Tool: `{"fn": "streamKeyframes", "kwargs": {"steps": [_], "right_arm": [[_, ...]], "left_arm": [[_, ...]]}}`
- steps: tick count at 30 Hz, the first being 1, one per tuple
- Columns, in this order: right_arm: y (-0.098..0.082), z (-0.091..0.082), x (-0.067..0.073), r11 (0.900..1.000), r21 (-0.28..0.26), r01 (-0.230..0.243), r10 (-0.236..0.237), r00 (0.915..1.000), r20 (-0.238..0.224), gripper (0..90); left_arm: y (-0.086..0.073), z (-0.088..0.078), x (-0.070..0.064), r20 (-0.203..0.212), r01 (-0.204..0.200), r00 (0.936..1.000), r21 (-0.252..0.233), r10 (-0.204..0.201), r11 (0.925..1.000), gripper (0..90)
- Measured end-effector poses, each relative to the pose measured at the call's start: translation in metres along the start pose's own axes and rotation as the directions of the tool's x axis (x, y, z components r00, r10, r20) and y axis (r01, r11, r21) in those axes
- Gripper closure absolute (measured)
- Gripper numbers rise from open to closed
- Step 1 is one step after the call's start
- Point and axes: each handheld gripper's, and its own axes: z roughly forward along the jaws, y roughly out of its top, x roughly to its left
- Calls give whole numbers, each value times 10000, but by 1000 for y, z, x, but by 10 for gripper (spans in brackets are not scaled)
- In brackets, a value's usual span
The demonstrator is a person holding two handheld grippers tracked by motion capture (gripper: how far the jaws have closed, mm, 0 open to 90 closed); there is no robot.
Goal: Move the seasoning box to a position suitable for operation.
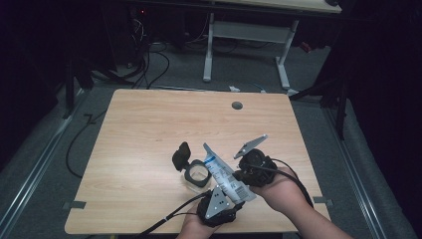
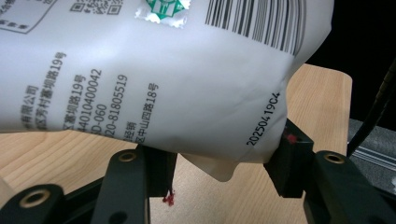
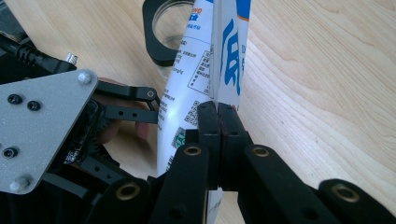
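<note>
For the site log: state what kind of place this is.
Probably a lab or workshop recording bay: a bare wooden table, cables trailing over grey carpet, a white desk frame behind, darkness around.

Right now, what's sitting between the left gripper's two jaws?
The white pouch: in the left gripper view its lower end sits between the left gripper jaws.

Looks like a lab or test room: dark curtained walls, cable tangles (image 1: 144, 64) on grey carpet beyond the grippers, white-legged desk (image 1: 249, 45) behind a bare wooden table (image 1: 149, 129).
</note>
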Motion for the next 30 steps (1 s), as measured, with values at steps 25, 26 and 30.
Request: {"fn": "streamKeyframes", "kwargs": {"steps": [25,26,30], "right_arm": [[25,8,17,9959,536,733,-724,9972,-195,900],[25,9,18,9962,570,664,-652,9976,-227,900],[26,10,17,9945,618,849,-836,9962,-227,900]], "left_arm": [[-1,-25,0,-425,-163,9990,172,170,9997,527],[-1,-25,0,-445,-178,9988,189,187,9997,528],[0,-25,-2,-480,-264,9985,202,273,9994,530]]}}
